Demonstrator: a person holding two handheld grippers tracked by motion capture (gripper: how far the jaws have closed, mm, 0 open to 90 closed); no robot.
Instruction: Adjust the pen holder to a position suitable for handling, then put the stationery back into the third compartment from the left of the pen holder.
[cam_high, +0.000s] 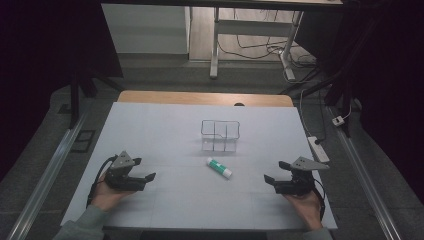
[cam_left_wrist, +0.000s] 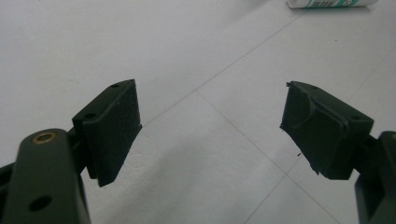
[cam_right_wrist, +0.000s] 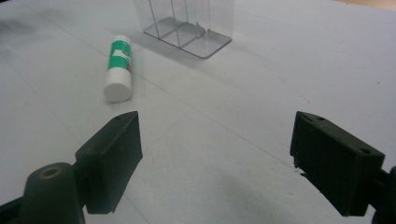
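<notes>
A: Your left gripper (cam_high: 142, 170) rests on the white table sheet (cam_high: 165, 200), well to the left of the white-and-green glue stick (cam_high: 219, 167), jaws spread wide and empty. Leave it there, I'd say.

B: And the stick itself?

A: It lies on its side, just in front of the clear plastic divided organiser (cam_high: 220, 135), not touching it. Your right gripper (cam_high: 276, 171) sits to the stick's right, jaws apart, nothing held. Its white cap (cam_right_wrist: 116, 90) points your way, so I'd bring those jaws across the barrel, low and square, before closing.
</notes>
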